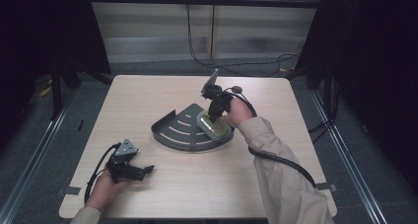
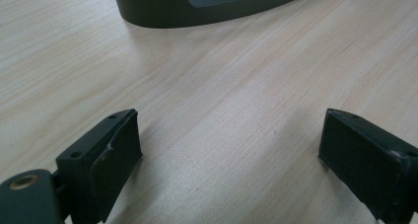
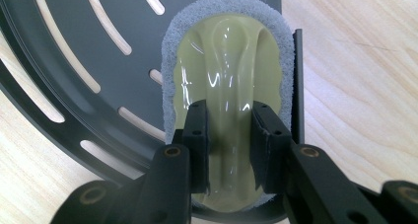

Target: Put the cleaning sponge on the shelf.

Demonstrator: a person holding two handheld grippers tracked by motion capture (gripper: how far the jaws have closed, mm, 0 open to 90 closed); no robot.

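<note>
We see a dark grey, fan-shaped metal tray (image 1: 173, 133) with long curved slots and a raised rim lying mid-table on the pale wood-grain table (image 1: 148, 93). At its right end lies an oval scrubber (image 3: 226, 61): a glossy, yellowish plastic grip on a fuzzy grey pad. Our right gripper (image 3: 229, 135) has its jaws closed on the grip's raised ridge. Our left gripper (image 2: 229, 150) rests near the table's front left corner, jaws spread wide over bare wood, holding nothing.
</note>
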